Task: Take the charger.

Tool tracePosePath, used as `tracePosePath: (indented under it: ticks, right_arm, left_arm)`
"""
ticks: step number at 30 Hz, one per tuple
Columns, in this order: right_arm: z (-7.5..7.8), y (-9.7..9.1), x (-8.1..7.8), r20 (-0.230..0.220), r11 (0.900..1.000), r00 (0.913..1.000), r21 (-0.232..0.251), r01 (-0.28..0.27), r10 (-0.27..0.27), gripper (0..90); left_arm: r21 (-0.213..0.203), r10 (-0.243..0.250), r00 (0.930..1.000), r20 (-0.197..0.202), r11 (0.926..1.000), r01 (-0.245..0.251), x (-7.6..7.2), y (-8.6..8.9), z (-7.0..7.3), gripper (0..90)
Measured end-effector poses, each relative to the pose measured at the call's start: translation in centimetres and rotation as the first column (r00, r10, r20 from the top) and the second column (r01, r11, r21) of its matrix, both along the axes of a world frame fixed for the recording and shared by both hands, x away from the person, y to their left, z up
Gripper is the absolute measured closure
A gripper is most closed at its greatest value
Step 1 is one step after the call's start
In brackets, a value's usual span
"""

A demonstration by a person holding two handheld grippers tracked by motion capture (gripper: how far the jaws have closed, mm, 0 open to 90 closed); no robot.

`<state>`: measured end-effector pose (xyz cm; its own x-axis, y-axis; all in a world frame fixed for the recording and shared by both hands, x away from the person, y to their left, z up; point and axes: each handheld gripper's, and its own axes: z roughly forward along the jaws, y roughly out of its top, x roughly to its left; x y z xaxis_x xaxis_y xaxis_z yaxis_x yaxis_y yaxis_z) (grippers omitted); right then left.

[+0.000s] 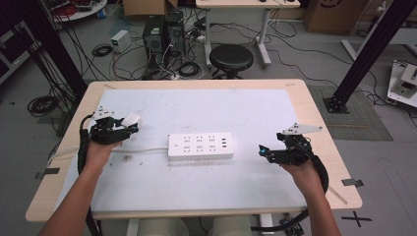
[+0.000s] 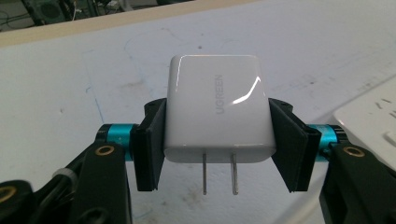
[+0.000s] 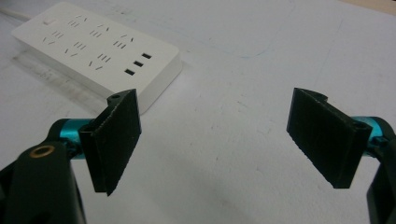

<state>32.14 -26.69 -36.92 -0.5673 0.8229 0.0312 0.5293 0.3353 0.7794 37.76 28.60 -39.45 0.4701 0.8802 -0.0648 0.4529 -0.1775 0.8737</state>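
surface: white mat (image 1: 196,113) on wooden table (image 1: 314,113) | room: black stool (image 1: 231,59), floor cables | left gripper (image 1: 129,129) clamps white charger (image 2: 217,109) | right gripper (image 3: 215,140) jaws spread, empty, near power strip (image 1: 200,145)

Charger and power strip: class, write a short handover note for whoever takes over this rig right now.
Left gripper: shut on the charger, lifted off the table, prongs bare.
Right gripper: open, empty, right of the power strip.
Power strip: flat mid-table, sockets up, nothing plugged in.
Done: charger picked up.
Left: likely plug it into a socket, perhaps steadying the strip with the right gripper.
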Motion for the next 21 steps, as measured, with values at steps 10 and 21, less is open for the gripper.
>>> tracePosePath:
  ticks: [10,21]
  right_arm:
    - [0.2,0.4,-0.8,0.002,0.9992,0.9994,0.017,-0.035,0.035,18.0]
    - [0.2,1.3,-1.7,0.017,0.9977,0.9976,0.004,-0.068,0.068,18.0]
  left_arm:
    - [-0.024,-0.086,0.9937,0.071,0.9958,0.088,-3.7,-1.6,2.0,42.6]
    - [-0.012,-0.192,0.9751,0.111,0.9808,0.194,-6.4,-2.9,3.1,42.6]
